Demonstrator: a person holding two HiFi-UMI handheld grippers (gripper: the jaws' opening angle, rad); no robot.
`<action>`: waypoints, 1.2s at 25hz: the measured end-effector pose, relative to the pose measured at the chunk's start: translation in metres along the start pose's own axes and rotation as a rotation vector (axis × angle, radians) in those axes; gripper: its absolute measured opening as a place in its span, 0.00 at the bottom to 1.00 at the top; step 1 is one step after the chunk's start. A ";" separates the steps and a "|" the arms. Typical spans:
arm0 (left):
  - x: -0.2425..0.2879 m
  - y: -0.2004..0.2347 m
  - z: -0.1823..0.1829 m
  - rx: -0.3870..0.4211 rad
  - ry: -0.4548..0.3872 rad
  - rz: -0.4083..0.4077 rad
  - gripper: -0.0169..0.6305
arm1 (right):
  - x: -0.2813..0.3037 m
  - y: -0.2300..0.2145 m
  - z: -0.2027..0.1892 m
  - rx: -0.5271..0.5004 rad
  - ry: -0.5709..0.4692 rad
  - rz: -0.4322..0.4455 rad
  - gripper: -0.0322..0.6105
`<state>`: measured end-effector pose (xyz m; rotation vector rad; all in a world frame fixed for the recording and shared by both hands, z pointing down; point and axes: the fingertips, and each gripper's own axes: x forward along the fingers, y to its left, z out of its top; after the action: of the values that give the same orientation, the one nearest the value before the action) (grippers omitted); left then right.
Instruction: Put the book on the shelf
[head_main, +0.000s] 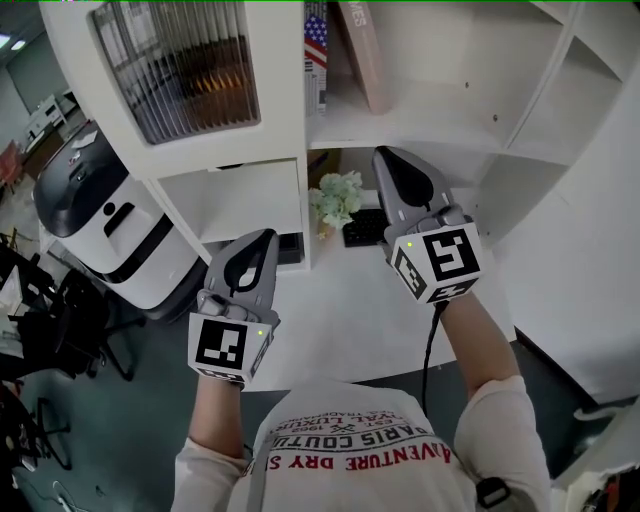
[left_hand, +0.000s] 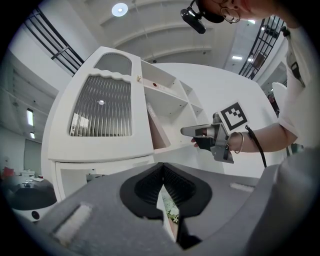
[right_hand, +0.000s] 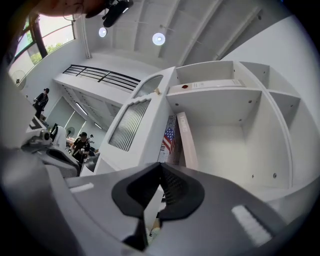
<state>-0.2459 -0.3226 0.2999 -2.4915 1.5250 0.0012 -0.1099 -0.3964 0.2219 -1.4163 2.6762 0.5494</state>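
The book (head_main: 366, 55), pinkish and slim, stands in the upper compartment of the white shelf (head_main: 430, 128), leaning to the left against a second volume with a flag on its cover (head_main: 315, 45). The right gripper view shows the book (right_hand: 186, 142) tilted the same way, its foot on the shelf board and the rest of that compartment bare to its right. Neither gripper touches it.

The right gripper (head_main: 386, 153) is held out in front of the shelf, its tips just below the edge of the board that carries the book; its jaws are pressed together with nothing between them, as its own view (right_hand: 161, 166) shows. A black cable (head_main: 430, 350) runs back from it along the forearm.

The left gripper (head_main: 267, 236) hangs lower and to the left, over the near edge of the white worktop (head_main: 340, 310), well apart from the book. Its jaws are also closed on nothing (left_hand: 161, 168).

On the worktop, under the shelf board, sits a small plant (head_main: 336, 196) with pale leaves, and just right of it a dark flat object (head_main: 364, 228). A ribbed glass door (head_main: 180, 65) fills the cabinet section left of the book.
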 end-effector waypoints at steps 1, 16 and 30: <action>-0.003 -0.001 -0.001 0.001 -0.003 -0.001 0.04 | -0.006 0.004 -0.007 0.003 0.007 0.003 0.05; -0.015 -0.003 -0.033 -0.044 0.058 0.008 0.04 | -0.070 0.038 -0.102 0.066 0.107 0.012 0.05; -0.009 -0.004 -0.037 -0.048 0.060 0.018 0.04 | -0.067 0.045 -0.108 0.095 0.138 0.063 0.05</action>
<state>-0.2504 -0.3196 0.3382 -2.5364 1.5888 -0.0351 -0.0962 -0.3575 0.3505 -1.3975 2.8198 0.3346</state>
